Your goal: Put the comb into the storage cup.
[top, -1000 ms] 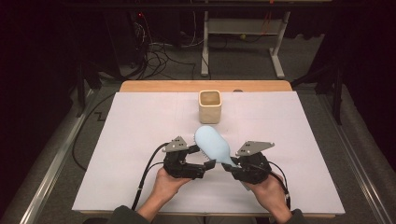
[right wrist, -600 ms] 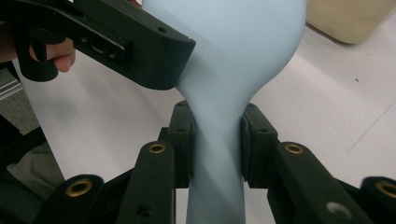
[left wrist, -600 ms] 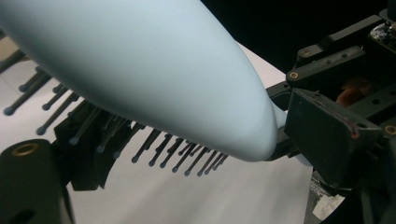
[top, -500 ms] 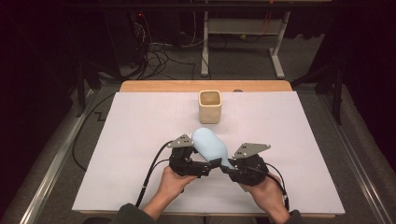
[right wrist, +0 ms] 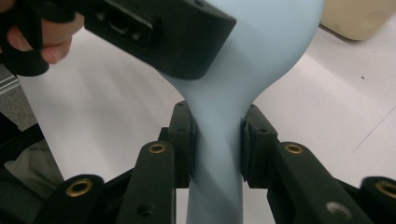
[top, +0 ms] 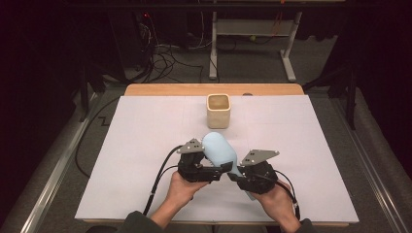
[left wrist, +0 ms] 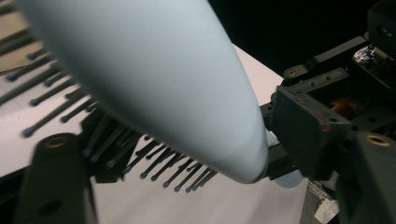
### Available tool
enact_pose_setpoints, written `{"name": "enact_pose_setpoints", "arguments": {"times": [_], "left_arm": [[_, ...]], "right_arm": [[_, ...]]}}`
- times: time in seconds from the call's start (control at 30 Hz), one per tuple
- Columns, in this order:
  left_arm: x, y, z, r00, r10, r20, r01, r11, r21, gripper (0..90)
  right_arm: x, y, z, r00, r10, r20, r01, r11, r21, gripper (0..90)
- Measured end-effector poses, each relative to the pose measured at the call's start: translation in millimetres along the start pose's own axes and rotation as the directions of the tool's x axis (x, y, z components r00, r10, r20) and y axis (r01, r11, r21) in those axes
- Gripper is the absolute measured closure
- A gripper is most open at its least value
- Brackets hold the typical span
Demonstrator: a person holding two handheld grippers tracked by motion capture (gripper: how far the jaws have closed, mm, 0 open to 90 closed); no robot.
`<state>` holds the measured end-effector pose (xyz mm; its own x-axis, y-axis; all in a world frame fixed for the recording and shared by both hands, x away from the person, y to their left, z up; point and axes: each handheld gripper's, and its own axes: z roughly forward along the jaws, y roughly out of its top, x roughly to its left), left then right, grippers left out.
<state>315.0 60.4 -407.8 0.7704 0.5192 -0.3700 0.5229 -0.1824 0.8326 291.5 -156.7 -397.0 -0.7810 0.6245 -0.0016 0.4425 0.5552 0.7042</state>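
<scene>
A pale blue hairbrush is held above the white table cover, nearer the person than the beige cup. The right gripper has its jaws clamped on the brush's narrow handle. The left gripper meets the brush head just beside it; whether its jaws grip cannot be told. Black bristles point downward.

The pale blue brush runs off the top edge of the left gripper view, its head blurred, its bristles partly hidden beneath. In the right gripper view, the left gripper covers part of the head; the beige cup is cropped.
</scene>
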Motion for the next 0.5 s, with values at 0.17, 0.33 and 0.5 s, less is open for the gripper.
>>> {"name": "enact_pose_setpoints", "arguments": {"times": [0.17,0.33,0.5], "left_arm": [[0.7,0.8,-4.0,0.9998,-0.002,0.02,0.001,0.9998,0.019,33.7],[0.2,1.6,-7.5,0.9993,-0.017,0.032,0.016,0.9993,0.034,36.8],[-0.7,3.2,-10.9,0.9982,-0.033,0.05,0.031,0.999,0.032,40.5]], "right_arm": [[0.8,0.2,0.3,1.0,-0.006,0.004,0.006,1.0,0.002,70.7],[2.6,2.0,0.5,0.9999,-0.015,0.006,0.015,1.0,-0.001,70.7],[3.8,3.3,-1.4,0.9998,-0.019,0.006,0.019,1.0,-0.008,70.7]]}}
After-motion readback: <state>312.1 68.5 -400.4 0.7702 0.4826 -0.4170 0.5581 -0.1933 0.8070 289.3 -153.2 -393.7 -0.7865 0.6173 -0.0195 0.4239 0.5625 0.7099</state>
